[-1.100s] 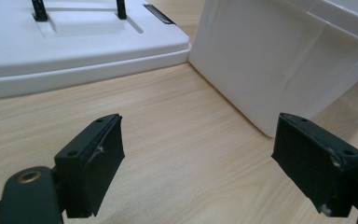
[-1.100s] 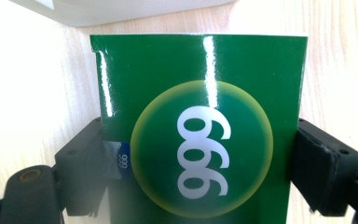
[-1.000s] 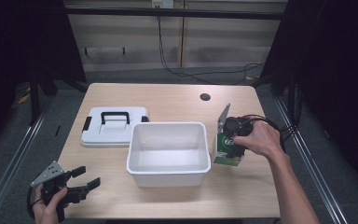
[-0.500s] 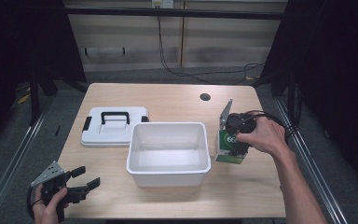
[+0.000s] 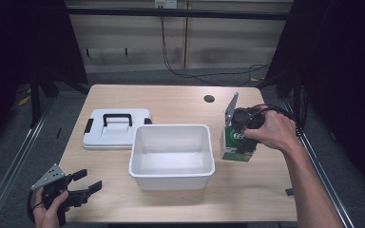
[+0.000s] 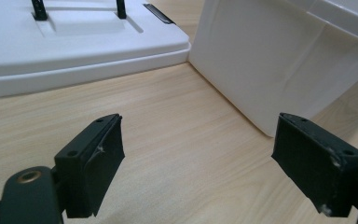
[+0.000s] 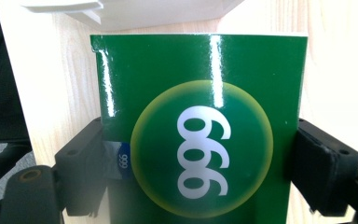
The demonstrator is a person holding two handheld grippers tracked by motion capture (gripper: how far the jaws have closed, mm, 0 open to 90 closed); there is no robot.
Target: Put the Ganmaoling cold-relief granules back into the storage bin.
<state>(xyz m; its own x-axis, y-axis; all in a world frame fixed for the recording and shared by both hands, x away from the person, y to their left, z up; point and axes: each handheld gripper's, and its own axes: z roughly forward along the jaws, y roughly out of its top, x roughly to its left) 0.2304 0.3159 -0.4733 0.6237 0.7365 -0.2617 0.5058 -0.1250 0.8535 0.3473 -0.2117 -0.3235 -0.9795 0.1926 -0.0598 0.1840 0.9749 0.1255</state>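
A green box [image 5: 235, 146] with a white number in a yellow-edged circle stands on the table just right of the white bin [image 5: 171, 128]. My right gripper [image 5: 238, 136] comes down on it from above, held in a hand. In the right gripper view the green box [image 7: 200, 140] sits between the jaws, both pads pressed to its sides, so my right gripper [image 7: 200, 172] is shut on it. My left gripper [image 5: 89, 180] rests open at the table's front left corner. Seen along its own jaws, my left gripper [image 6: 214, 168] holds nothing, and bare wood shows in the gap.
The white bin [image 6: 261, 60] is empty in the table's middle. A white lid [image 5: 116, 135] with a black handle lies flat to its left, and the lid [image 6: 74, 46] is ahead of the left jaws. A round hole [image 5: 209, 99] marks the table's far side.
The right hand and its gripper have shifted slightly left and farther back over the green box. The left gripper has not moved.
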